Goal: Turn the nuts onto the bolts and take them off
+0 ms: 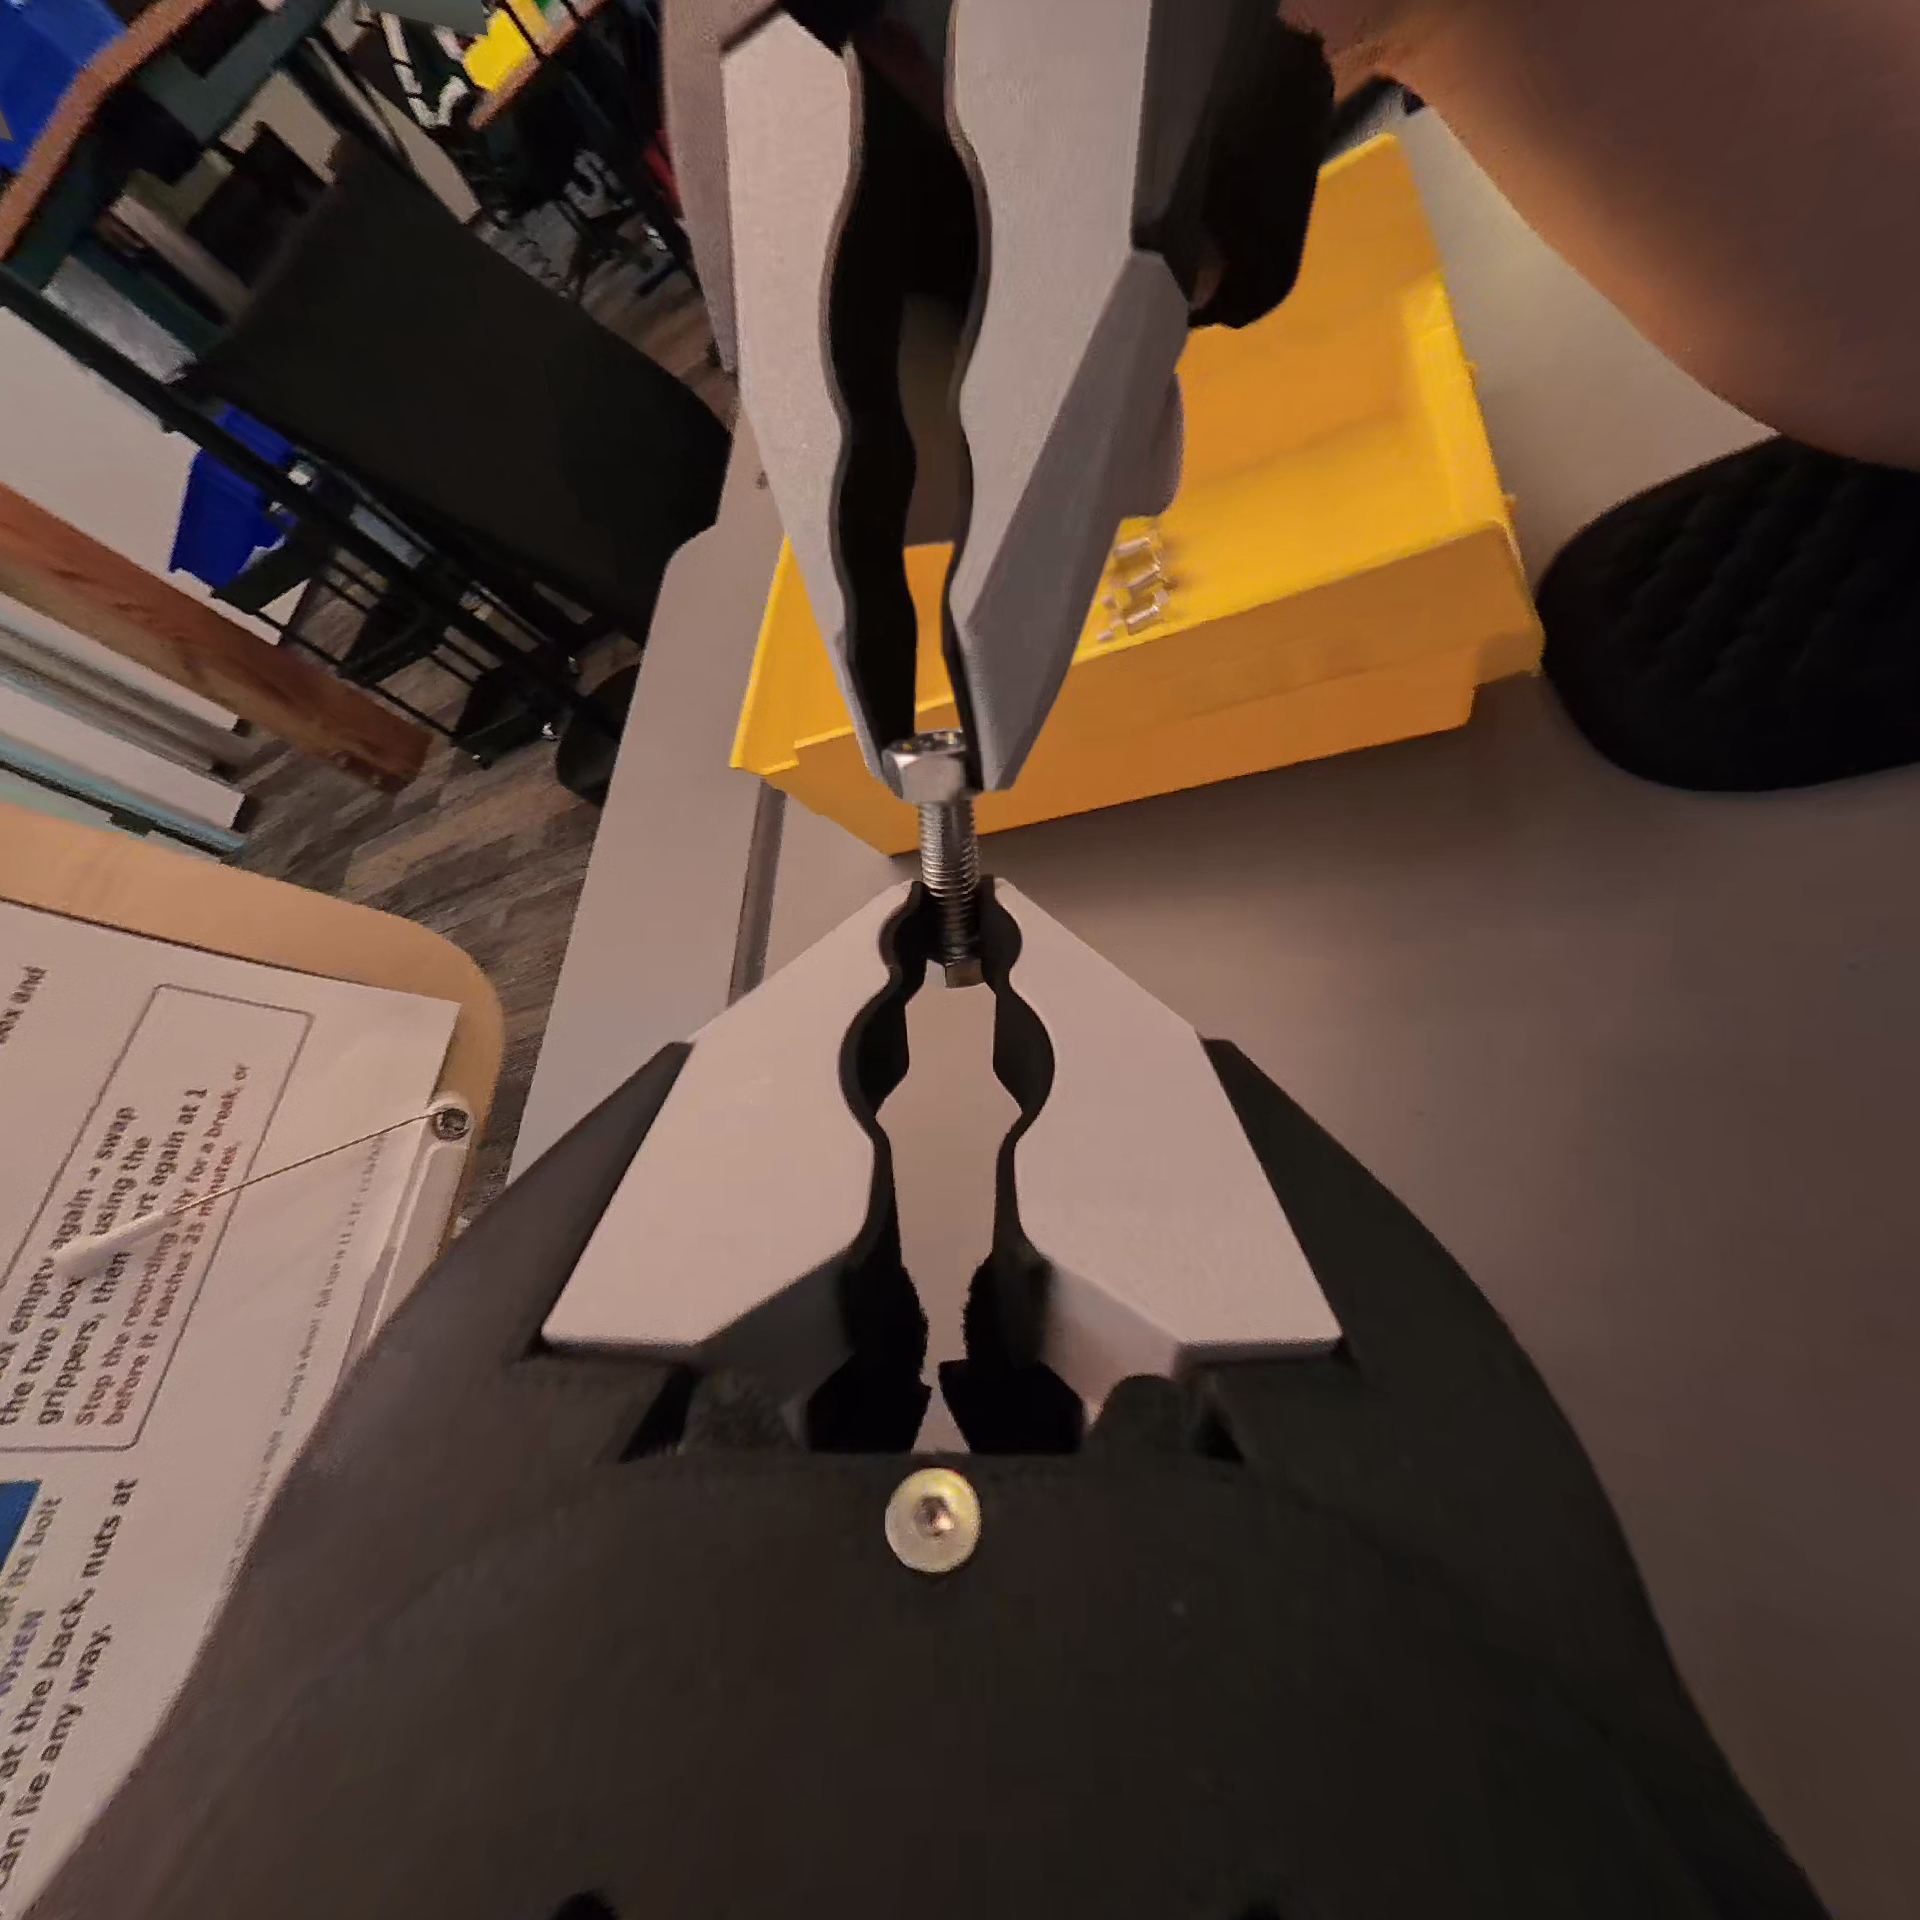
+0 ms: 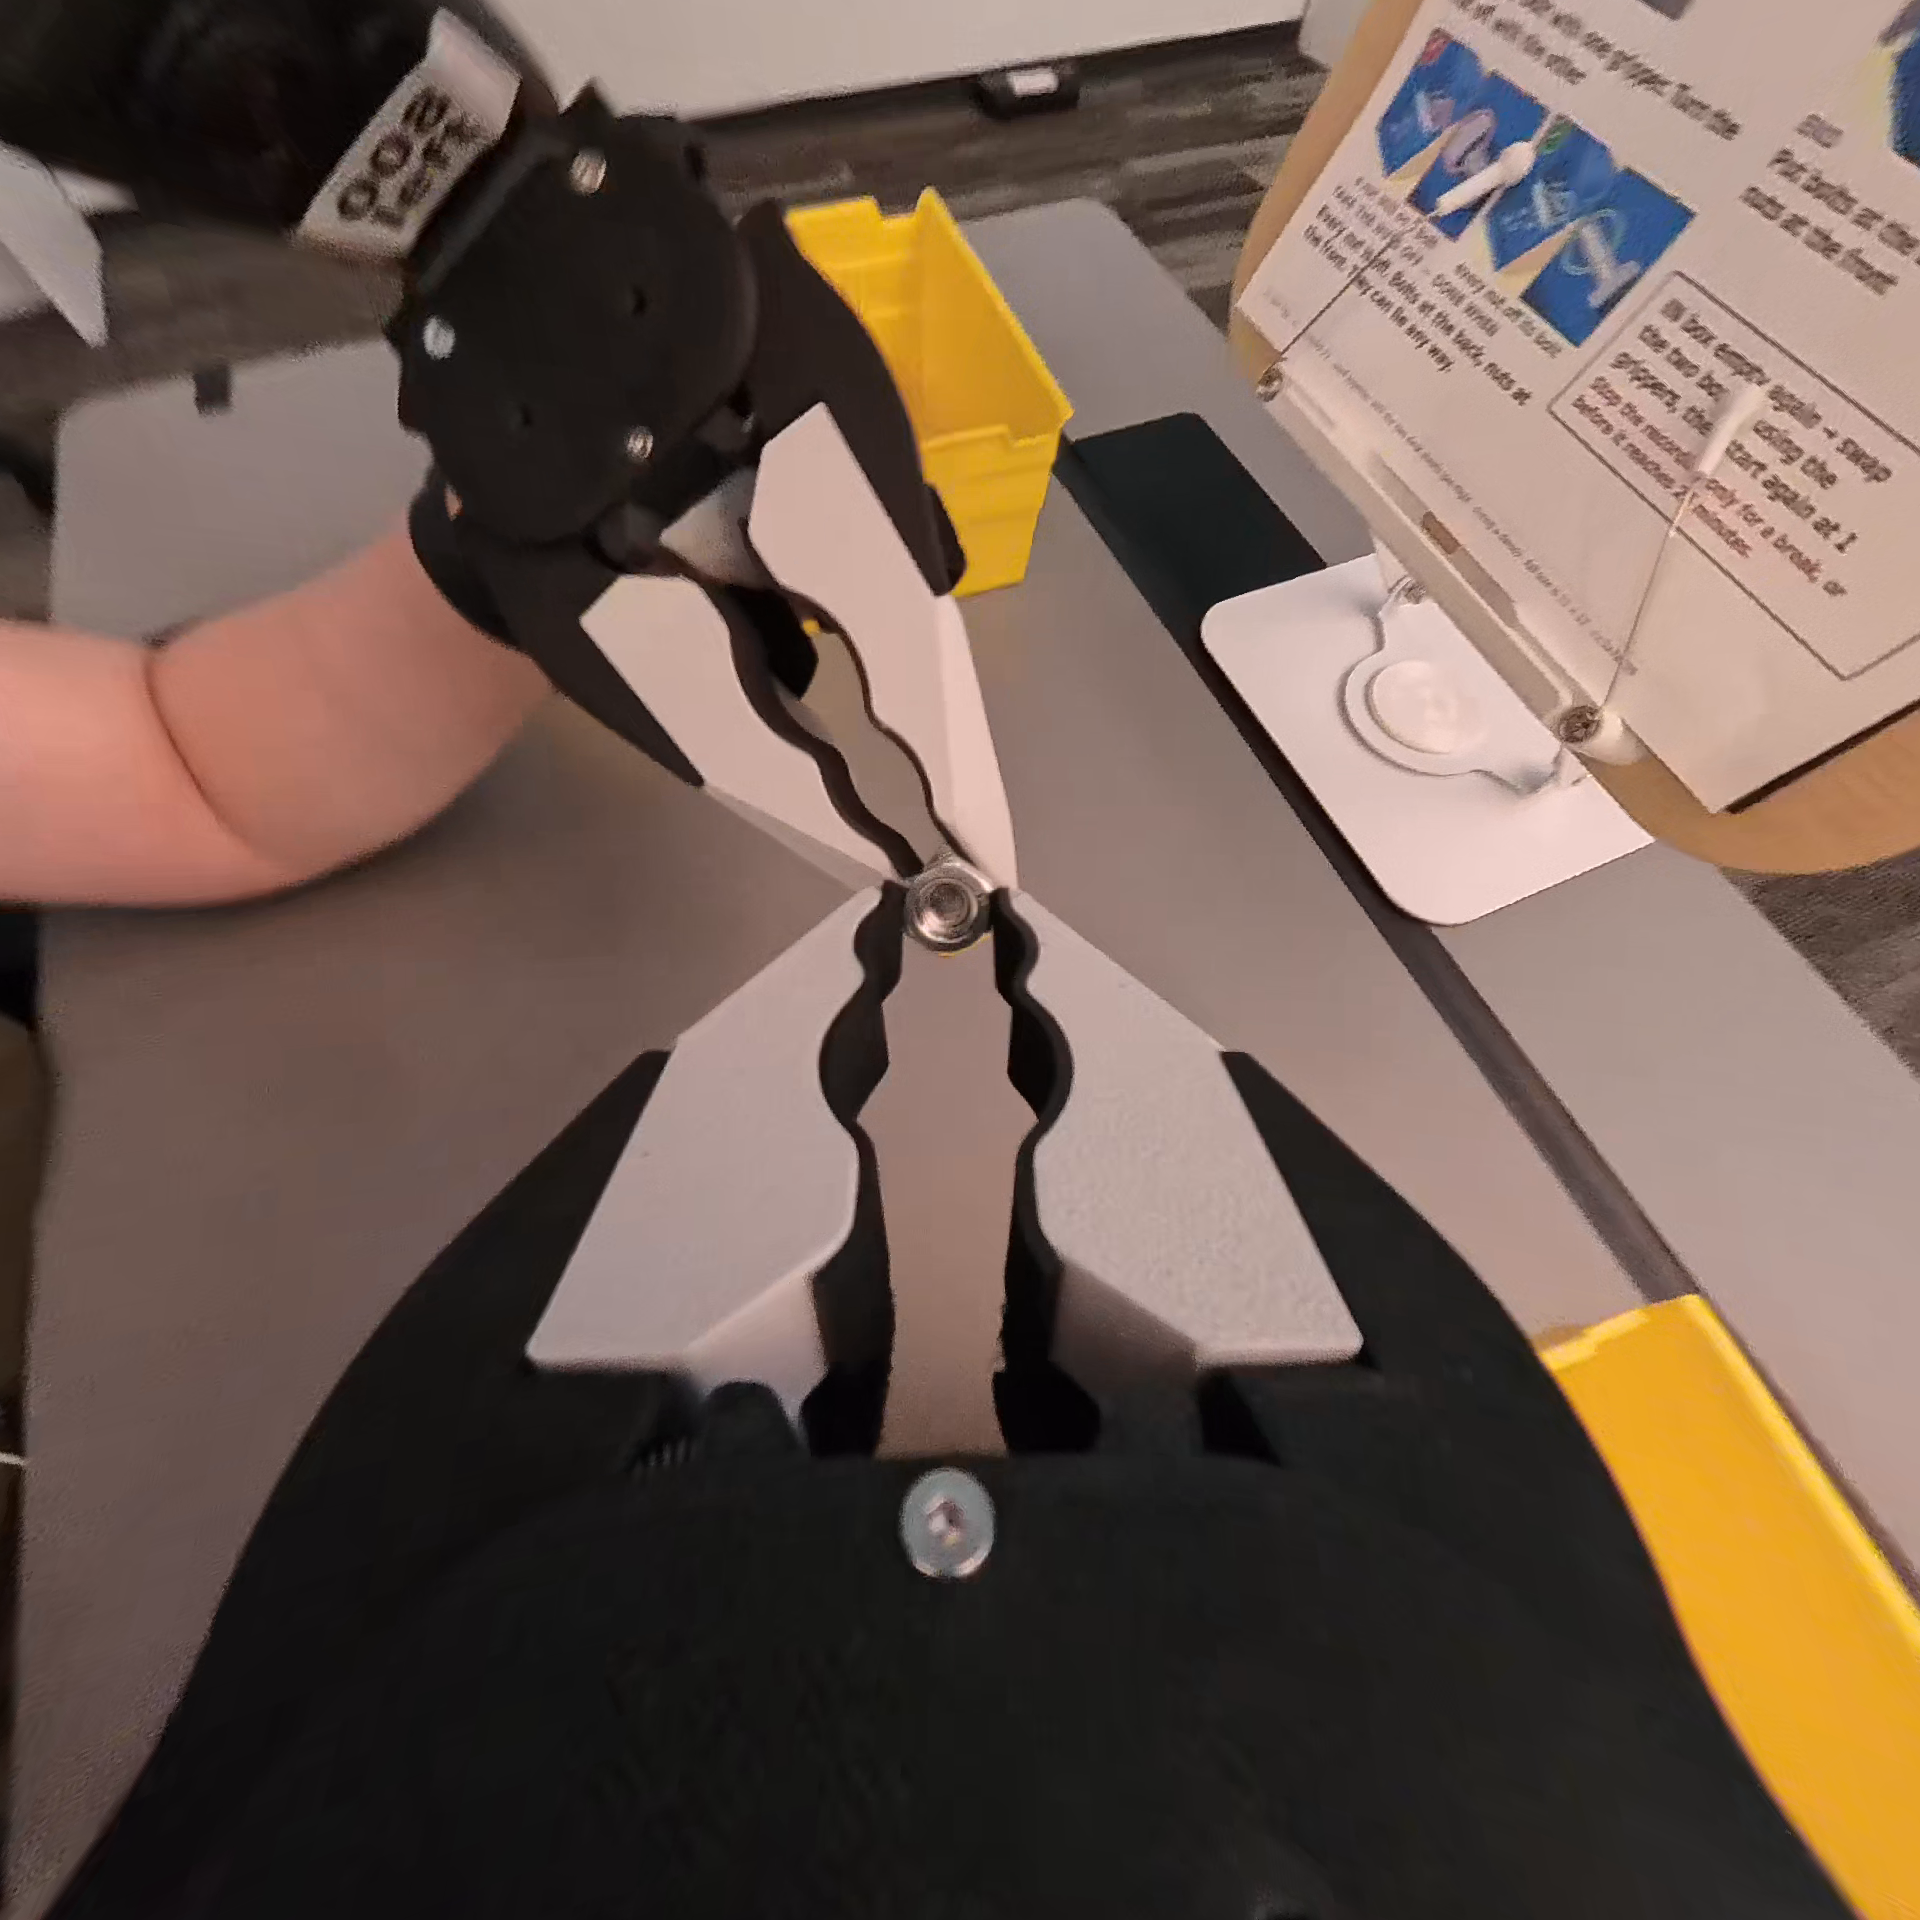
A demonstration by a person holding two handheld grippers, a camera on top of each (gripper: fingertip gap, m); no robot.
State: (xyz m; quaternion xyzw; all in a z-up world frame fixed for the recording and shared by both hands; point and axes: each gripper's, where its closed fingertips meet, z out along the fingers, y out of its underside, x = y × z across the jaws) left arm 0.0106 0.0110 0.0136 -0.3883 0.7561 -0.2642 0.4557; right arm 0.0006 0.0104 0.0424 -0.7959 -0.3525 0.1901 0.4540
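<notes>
The left gripper (image 1: 951,935) is closed on the thin silver threaded bolt (image 1: 948,873), held above the grey table. Just beyond, the right gripper (image 1: 928,764) pinches the small silver six-sided nut (image 1: 925,767) at the bolt's far tip. If the nut tilts while turning, it may jam or drop.

A printed instruction sheet (image 2: 1621,343) stands on a wooden board at the far right, its white base plate (image 2: 1423,727) flat on the grey desk (image 2: 1195,883). Blue bins (image 1: 229,499) sit on racks beyond.
</notes>
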